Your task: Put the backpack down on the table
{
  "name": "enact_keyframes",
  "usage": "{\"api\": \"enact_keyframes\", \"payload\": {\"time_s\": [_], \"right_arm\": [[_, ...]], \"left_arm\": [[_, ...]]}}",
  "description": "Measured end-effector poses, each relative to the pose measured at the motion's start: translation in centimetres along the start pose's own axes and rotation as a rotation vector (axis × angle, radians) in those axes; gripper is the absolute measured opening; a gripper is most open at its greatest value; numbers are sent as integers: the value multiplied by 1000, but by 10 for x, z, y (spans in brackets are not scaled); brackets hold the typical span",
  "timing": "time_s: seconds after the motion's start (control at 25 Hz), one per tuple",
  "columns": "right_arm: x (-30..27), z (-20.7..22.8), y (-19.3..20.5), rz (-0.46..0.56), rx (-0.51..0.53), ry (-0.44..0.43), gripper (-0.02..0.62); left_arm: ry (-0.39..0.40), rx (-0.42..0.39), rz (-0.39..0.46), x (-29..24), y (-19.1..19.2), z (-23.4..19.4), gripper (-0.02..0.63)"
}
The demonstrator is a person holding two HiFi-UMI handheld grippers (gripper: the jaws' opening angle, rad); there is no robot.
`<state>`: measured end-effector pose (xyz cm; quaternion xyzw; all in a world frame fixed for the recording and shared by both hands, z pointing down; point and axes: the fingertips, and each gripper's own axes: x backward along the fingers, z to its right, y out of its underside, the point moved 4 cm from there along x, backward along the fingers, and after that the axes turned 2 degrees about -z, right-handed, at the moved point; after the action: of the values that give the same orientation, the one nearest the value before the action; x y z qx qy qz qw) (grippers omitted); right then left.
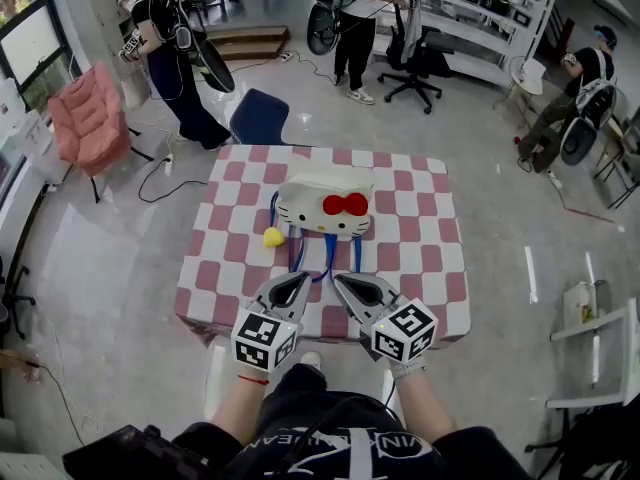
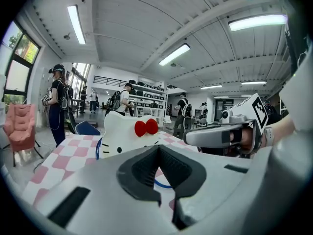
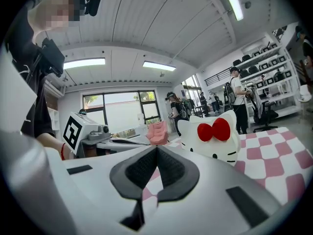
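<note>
Now, backpack (image 1: 320, 208): white, cat-faced, red-bowed, on pink-checked tabletop (image 1: 420, 238); contents unseen.
Left gripper (image 1: 302, 278): fingers (image 2: 139, 168) together.
Right gripper (image 1: 339, 279): fingers (image 3: 137, 170) together.

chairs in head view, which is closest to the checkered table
The dark blue chair, just beyond the pink-and-white checkered table; the pink armchair and black office chair stand farther off.

The backpack (image 1: 322, 208) has a smooth white skin with a faint sheen, closer to moulded vinyl than plush, and its red bow (image 1: 345, 204) looks just as smooth. Under it the tablecloth (image 1: 420, 238) is matt checked cloth, hanging soft over the edges. The left gripper (image 1: 296, 280) and right gripper (image 1: 345, 282) have smooth, pale plastic shells; their pads (image 2: 142, 170) are black, ribbed and rubbery. The floor (image 1: 100, 258) is polished and glossy. The pink chair (image 1: 88, 118) looks like padded cloth.
</note>
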<state>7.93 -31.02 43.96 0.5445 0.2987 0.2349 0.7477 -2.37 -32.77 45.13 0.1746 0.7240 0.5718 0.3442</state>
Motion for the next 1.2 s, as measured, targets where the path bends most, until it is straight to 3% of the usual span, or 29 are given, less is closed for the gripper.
{"api": "enact_keyframes", "payload": {"time_s": [1.2], "right_arm": [[74, -77, 35, 47, -26, 23, 0]], "left_arm": [[52, -10, 17, 69, 33, 90, 6]]}}
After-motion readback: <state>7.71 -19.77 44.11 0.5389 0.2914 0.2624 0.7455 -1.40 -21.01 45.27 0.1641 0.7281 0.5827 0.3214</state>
